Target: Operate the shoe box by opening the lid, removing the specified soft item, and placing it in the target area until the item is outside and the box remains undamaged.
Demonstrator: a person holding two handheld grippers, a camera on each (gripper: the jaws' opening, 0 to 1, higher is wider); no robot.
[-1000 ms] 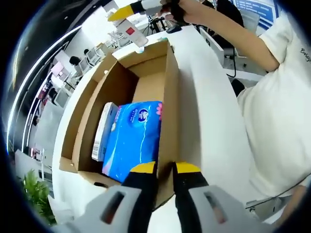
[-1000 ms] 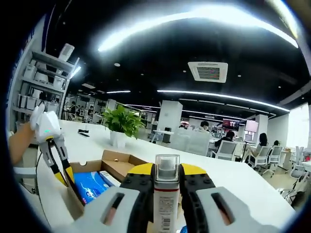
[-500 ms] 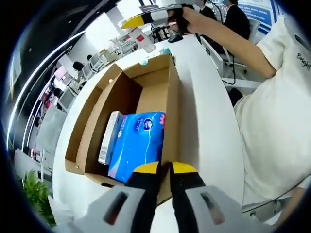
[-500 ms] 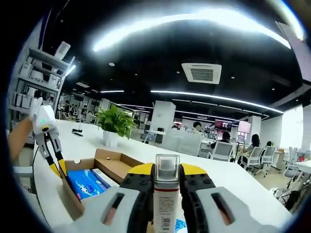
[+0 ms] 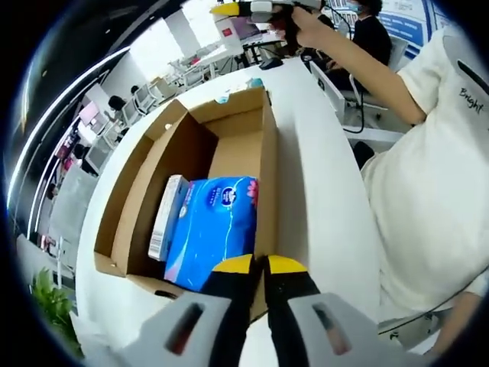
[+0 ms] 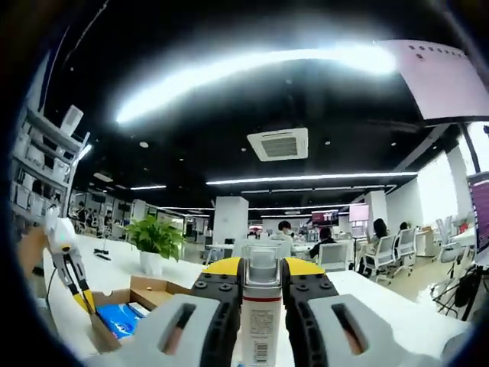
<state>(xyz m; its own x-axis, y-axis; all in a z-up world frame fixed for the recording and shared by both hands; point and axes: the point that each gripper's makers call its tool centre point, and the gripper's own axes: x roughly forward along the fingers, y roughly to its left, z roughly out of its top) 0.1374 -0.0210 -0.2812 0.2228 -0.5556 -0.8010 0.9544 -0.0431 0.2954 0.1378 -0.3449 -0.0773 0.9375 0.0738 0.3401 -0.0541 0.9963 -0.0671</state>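
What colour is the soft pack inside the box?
Blue soft pack, best seen in the left gripper view.

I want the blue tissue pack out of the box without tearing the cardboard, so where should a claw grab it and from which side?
Judging by its pose, come straight down from above: the blue tissue pack lies flat in the open box, broad face up. Pinch its soft top film near the middle; a white carton sits against one long side and the box wall against the other.
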